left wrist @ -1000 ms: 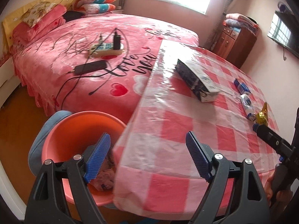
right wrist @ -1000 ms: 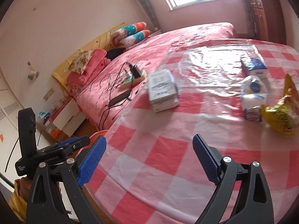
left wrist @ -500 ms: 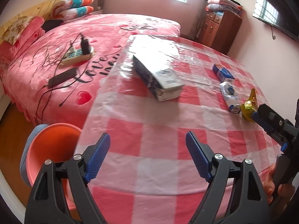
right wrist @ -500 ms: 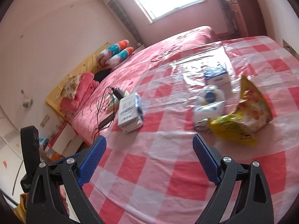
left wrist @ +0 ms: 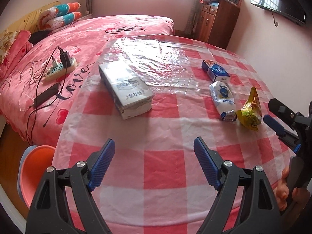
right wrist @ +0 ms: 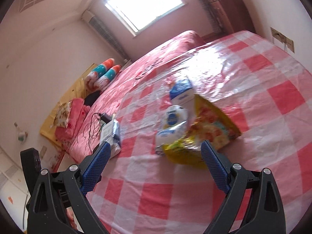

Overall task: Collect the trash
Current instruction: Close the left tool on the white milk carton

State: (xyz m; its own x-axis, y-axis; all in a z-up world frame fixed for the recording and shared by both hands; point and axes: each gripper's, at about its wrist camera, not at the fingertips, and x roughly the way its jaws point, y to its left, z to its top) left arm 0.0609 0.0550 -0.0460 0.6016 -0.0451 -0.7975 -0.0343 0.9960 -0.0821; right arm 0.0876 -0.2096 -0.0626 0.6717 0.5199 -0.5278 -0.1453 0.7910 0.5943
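The yellow snack bag (right wrist: 197, 136) lies just ahead of the right gripper (right wrist: 154, 157), nearer than the left gripper (left wrist: 154, 162), both with fingers spread wide and empty.

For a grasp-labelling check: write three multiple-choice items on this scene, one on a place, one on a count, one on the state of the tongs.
1. The yellow snack bag lies:
A. on the bed
B. beside the white wrapper, near the right tongs
C. in the orange bin

2. Blue-and-white packages beside that bag:
A. two
B. none
C. five

3. The left tongs are:
A. shut on the bag
B. shut, empty
C. open, empty

Answers: B, the bag and wrapper touch on the checked table; A, the box and the wrapper; C, its pads stand wide apart.
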